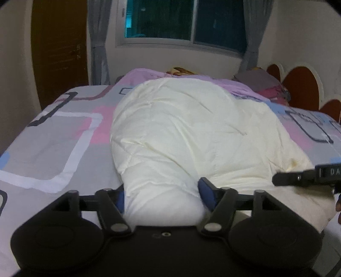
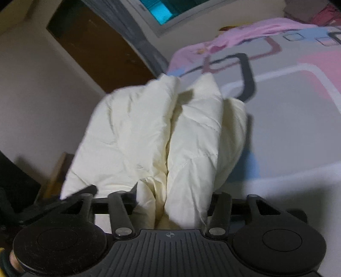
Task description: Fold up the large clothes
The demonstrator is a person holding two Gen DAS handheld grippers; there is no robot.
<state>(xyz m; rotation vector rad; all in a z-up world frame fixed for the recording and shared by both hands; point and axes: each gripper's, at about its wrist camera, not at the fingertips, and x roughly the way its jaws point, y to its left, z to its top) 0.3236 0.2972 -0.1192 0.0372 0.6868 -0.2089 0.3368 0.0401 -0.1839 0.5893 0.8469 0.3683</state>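
A large cream quilted garment (image 1: 181,132) lies in a puffy heap on the bed. My left gripper (image 1: 163,198) is shut on a thick bunched fold at its near edge; the blue pads (image 1: 207,192) press into the cloth. My right gripper (image 2: 172,204) is shut on another bunch of the same cream garment (image 2: 149,132) and holds it lifted above the bed, with folds hanging. The right gripper also shows in the left wrist view (image 1: 307,175) at the far right, over the garment's edge.
The bed (image 1: 49,138) has a grey, pink and white patterned sheet. A lilac blanket (image 1: 191,78) and pillows (image 1: 257,78) lie at the far end. A red headboard (image 1: 302,85), a window (image 1: 183,19) and a brown door (image 1: 59,49) stand around it.
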